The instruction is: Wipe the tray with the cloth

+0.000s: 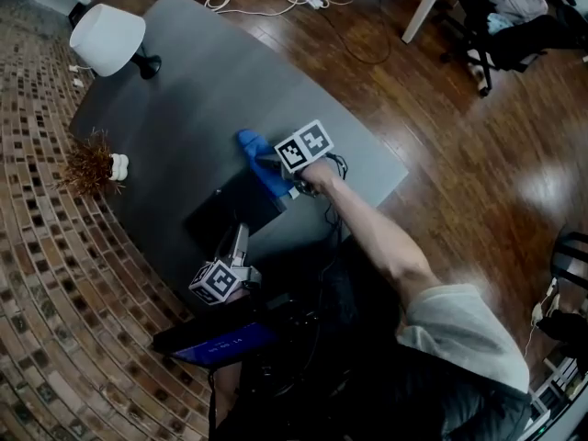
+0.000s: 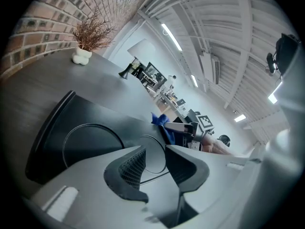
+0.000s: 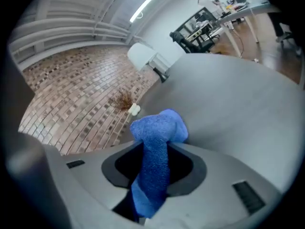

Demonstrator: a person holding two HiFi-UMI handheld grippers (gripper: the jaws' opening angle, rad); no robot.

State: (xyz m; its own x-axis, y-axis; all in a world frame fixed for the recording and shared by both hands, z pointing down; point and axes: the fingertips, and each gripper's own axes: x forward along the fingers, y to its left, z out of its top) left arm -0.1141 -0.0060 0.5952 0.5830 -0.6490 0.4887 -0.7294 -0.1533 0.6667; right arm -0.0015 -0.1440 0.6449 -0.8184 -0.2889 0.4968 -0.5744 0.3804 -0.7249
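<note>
Overhead, a dark grey table (image 1: 184, 72) stands against a brick wall (image 1: 55, 274) on a glossy wood floor (image 1: 478, 154), with white cables (image 1: 276, 3) lying on the floor beyond it and a dark chair (image 1: 496, 26) farther off. A white lamp (image 1: 107, 39) and a dried plant (image 1: 90, 163) in a small white pot sit along the wall side of the table. The black tray (image 1: 230, 211) lies flat near the table's near edge. The right gripper (image 1: 280, 177) has its jaws clamped on the blue cloth (image 1: 262, 165), which bunches out in front of them at the tray's far right corner; whether the cloth presses on the tray or on the table beside it I cannot tell. The left gripper (image 1: 237, 240) hangs over the tray's near edge with its jaws slightly apart, and only the tray's surface with its ring-shaped lines shows through the gap. The right gripper and the arm cover that corner of the tray. The right gripper view shows no tray at all, and the cloth's tail runs out of sight down between the jaws. Below the table edge everything is dark, apart from a flat thing with a blue sheen (image 1: 220, 343) that is hard to make out.
</note>
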